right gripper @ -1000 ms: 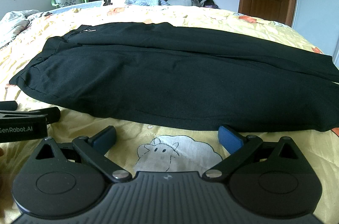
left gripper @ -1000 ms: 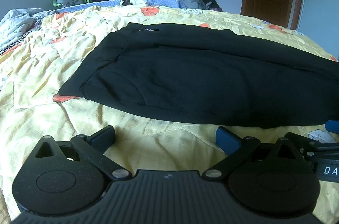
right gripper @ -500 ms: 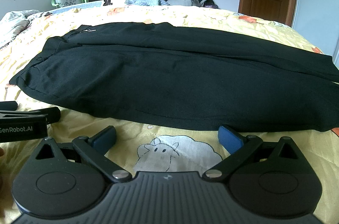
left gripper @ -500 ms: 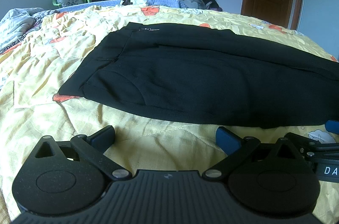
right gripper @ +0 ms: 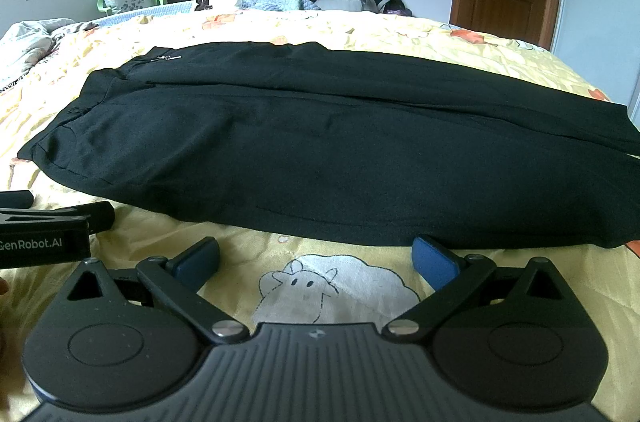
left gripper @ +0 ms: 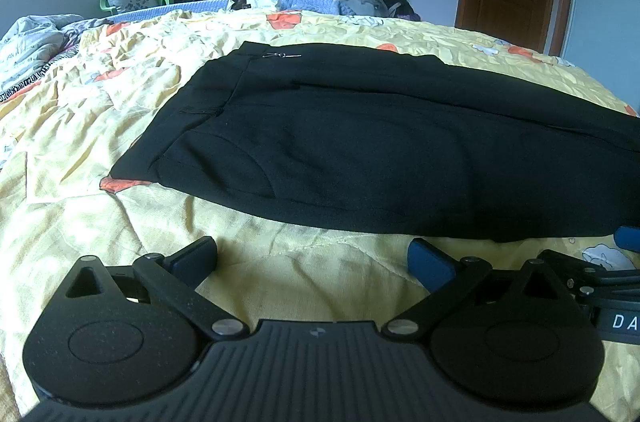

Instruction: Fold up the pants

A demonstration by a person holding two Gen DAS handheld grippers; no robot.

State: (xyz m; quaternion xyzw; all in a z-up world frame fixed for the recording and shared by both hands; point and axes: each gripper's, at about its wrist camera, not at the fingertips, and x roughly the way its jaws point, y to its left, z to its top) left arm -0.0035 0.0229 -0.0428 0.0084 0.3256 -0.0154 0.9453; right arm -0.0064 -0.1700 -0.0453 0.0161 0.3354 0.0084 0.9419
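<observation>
Lying spread across the bed [left gripper: 80, 126], the black pants [left gripper: 380, 150] are stretching lengthwise just ahead of both sets of fingers, seemingly already doubled leg over leg, with the waistband [right gripper: 76, 110] ahead and to the left. Crosswise folds are looking left to do. The left gripper [left gripper: 312, 254] and right gripper [right gripper: 316, 256] are hovering with fingers spread apart, gripping nothing.

"GenRobot.AI" on left gripper [right gripper: 56, 218]; "DA" on right gripper [left gripper: 624, 242]

Nothing has visibly changed: both tongs and the pants [left gripper: 360, 158] lie as before.
</observation>
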